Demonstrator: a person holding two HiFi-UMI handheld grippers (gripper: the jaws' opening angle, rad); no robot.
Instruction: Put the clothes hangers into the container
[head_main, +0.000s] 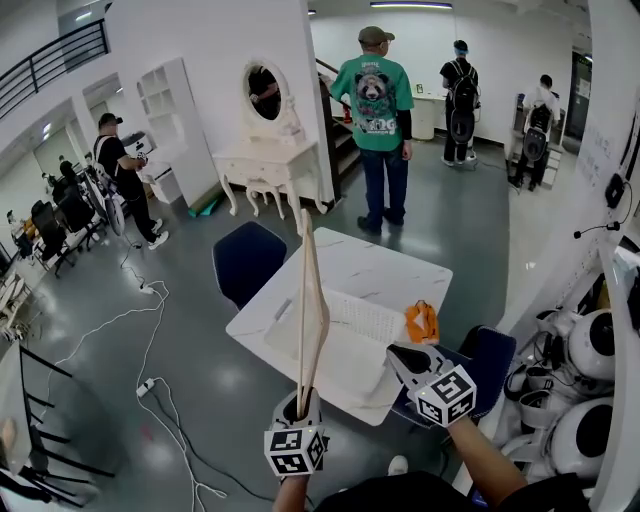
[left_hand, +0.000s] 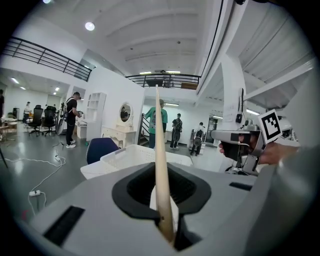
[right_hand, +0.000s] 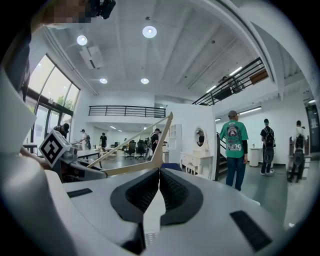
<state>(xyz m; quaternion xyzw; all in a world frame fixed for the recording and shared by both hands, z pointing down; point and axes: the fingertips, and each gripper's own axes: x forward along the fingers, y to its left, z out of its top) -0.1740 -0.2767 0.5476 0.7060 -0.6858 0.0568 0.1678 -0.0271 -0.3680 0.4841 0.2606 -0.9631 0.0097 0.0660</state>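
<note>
Presently, the left gripper (head_main: 298, 400) was closed on the wooden hanger (head_main: 311, 300). Its jaws were set only narrowly apart (by the thickness of the wood) and pressed on the hanger's lower end. The hanger was carried edge-on, rising steeply up and ahead from between those jaws. The right gripper (right_hand: 159, 172) was fully closed, with nothing between its jaws. The hanger was seen ahead of them and to their left, not touched. The container (head_main: 372, 304), a white basket, was located ahead of and below both sets of jaws on the white table (head_main: 385, 262). The hanger was not yet inside it.

The hanger was judged to be light, rigid and smooth. A thin flat section of this kind may be expected to pivot when gripped at one end. A hold nearer the middle of an arm, across the flat faces, was judged more secure.

The hook of the hanger could not be made out in any view. The contents of the container were partly concealed by its wall and by the hanger. An orange item (head_main: 421, 322) beside the container could not be identified.
</note>
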